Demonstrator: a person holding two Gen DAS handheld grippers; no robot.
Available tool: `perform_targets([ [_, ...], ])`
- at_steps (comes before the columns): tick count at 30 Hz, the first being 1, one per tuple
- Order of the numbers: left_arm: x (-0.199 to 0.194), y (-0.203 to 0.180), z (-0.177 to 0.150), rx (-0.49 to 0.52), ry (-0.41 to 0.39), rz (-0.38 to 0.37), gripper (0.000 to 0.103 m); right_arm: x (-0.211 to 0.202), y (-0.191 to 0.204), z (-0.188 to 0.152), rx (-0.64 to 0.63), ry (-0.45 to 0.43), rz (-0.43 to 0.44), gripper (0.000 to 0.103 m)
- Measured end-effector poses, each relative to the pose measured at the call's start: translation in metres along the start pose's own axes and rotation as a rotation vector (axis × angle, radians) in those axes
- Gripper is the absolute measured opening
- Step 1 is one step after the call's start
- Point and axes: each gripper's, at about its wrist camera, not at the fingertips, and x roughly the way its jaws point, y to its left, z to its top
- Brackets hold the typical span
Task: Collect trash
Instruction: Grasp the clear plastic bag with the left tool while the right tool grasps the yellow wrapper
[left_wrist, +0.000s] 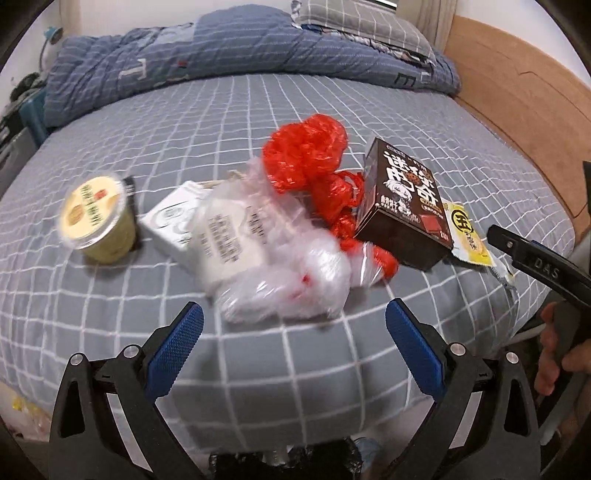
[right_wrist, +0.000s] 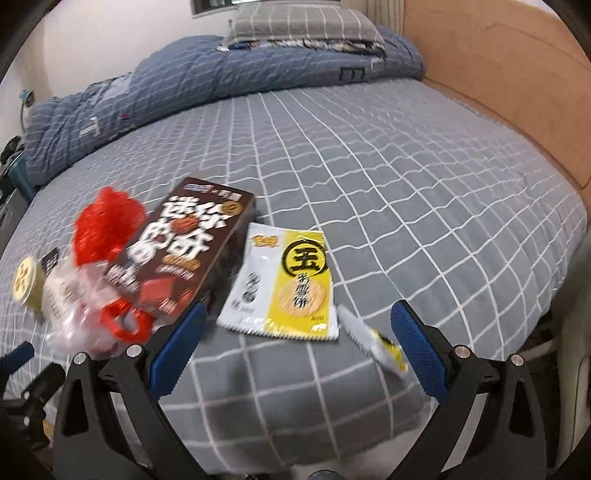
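Observation:
Trash lies on a grey checked bed (left_wrist: 280, 354). From left to right there is a yellow cup (left_wrist: 96, 219), a white box (left_wrist: 173, 221), a clear plastic bag (left_wrist: 273, 258), a crumpled red bag (left_wrist: 314, 162), a brown snack box (left_wrist: 404, 206) and a yellow-white cracker wrapper (left_wrist: 467, 236). My left gripper (left_wrist: 293, 314) is open, just short of the clear bag. My right gripper (right_wrist: 295, 317) is open around the cracker wrapper (right_wrist: 288, 284), with the brown box (right_wrist: 184, 258) by its left finger. A small torn wrapper (right_wrist: 373, 343) lies near its right finger.
A blue quilt (left_wrist: 240, 62) and a checked pillow (left_wrist: 362, 22) are bunched at the head of the bed. A tan headboard panel (right_wrist: 509, 74) runs along the right side. A person's hand (left_wrist: 554, 347) holds the right tool at the bed's edge.

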Motion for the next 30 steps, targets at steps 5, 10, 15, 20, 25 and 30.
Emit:
perform_targets([
  [5,0.023,-0.007,0.014,0.024,0.008,0.012,0.097,0.032,0.000,0.010,0.020,0.060,0.001,0.096],
  [10,0.037,-0.008,0.016,0.022,0.024,-0.017,0.096,0.055,0.008,0.014,-0.008,0.095,-0.014,0.096],
  [15,0.043,-0.010,0.017,0.023,0.026,-0.030,0.094,0.071,0.010,0.015,-0.009,0.127,-0.020,0.095],
  [20,0.048,-0.009,0.020,0.015,0.029,-0.055,0.087,0.079,0.007,0.017,0.014,0.142,-0.006,0.085],
  [25,0.051,-0.013,0.021,0.019,0.041,-0.115,0.065,0.085,0.003,0.017,0.040,0.167,0.019,0.078],
  [30,0.055,-0.016,0.020,0.030,0.050,-0.124,0.058,0.089,-0.002,0.017,0.067,0.177,0.016,0.060],
])
